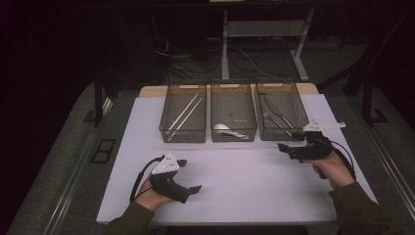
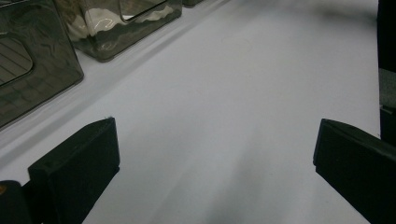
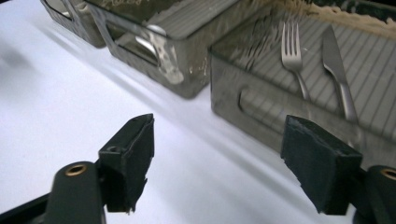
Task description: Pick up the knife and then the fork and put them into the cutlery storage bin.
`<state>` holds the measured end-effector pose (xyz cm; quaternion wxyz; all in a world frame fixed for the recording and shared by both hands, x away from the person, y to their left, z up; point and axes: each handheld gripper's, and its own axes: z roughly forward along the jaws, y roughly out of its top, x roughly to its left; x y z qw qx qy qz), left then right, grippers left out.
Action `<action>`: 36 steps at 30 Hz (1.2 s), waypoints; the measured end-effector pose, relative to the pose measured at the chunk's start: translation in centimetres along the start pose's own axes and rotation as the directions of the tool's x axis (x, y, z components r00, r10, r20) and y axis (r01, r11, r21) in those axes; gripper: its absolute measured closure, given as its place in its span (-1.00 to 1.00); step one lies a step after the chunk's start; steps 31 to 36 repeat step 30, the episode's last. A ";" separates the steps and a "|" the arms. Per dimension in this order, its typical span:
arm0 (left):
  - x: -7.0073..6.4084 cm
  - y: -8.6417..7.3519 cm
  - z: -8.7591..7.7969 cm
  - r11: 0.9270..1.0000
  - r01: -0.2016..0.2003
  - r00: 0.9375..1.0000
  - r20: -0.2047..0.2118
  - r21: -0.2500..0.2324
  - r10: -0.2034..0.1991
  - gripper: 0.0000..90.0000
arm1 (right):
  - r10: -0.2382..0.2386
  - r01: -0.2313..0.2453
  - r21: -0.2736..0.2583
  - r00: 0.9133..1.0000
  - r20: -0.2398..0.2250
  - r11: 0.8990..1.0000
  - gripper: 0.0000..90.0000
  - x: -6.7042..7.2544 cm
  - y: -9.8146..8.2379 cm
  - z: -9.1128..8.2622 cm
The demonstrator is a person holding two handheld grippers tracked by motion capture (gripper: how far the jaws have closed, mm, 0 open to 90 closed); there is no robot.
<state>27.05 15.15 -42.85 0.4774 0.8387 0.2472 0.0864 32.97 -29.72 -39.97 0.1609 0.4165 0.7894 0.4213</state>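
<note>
On the white table (image 1: 235, 171) the left gripper (image 1: 188, 176) rests low at the near left, its jaws spread wide with nothing between them. Beyond stand three clear bins: the left bin (image 1: 183, 113) holds chopsticks (image 1: 186, 111), the middle bin (image 1: 233, 112) a white spoon (image 1: 226, 129), the right bin (image 1: 282, 111) a fork (image 3: 293, 51) and knife (image 3: 337, 65). The right gripper (image 1: 288, 148) sits just before that right bin, jaws released and empty
</note>
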 end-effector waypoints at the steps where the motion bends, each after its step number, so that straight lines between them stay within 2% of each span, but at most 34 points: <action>1: 0.0 0.0 0.0 1.000 0.000 1.000 0.000 0.000 0.000 -1.00 | 0.003 -0.003 -0.004 1.000 -0.001 1.000 -0.44 0.1 -0.5 -0.1; 10: -0.1 0.0 0.0 1.000 0.005 1.000 -0.001 0.001 -0.005 -1.00 | -0.008 0.006 -0.065 1.000 -0.023 0.998 -0.52 1.6 -3.8 -1.4; 12: -0.1 0.0 0.0 1.000 0.003 1.000 -0.001 0.003 -0.003 -1.00 | -0.017 0.014 -0.073 0.999 -0.038 0.997 -0.54 1.9 -4.3 -1.6; 17: -0.1 0.0 0.0 1.000 0.006 1.000 -0.002 -0.004 -0.006 -1.00 | -0.010 0.004 -0.075 0.997 -0.074 0.997 -0.56 2.7 -5.7 -1.9; 18: 0.0 0.0 -0.1 1.000 -0.003 1.000 -0.003 0.003 0.003 -1.00 | -0.001 -0.005 -0.072 0.997 -0.081 0.997 -0.56 2.8 -5.9 -1.9; 22: 0.0 0.0 -0.1 1.000 0.000 1.000 -0.004 0.002 0.000 -1.00 | -0.003 -0.005 -0.078 0.995 -0.101 0.997 -0.57 3.2 -6.3 -2.0; 25: 0.0 0.0 -0.1 1.000 0.000 1.000 -0.004 0.001 0.000 -1.00 | -0.016 0.008 -0.077 0.995 -0.102 0.997 -0.57 3.4 -6.4 -2.0; 36: 0.0 0.0 -0.1 1.000 -0.006 1.000 -0.011 0.008 0.006 -1.00 | -0.018 0.010 -0.077 0.994 -0.105 0.997 -0.57 3.5 -6.5 -2.0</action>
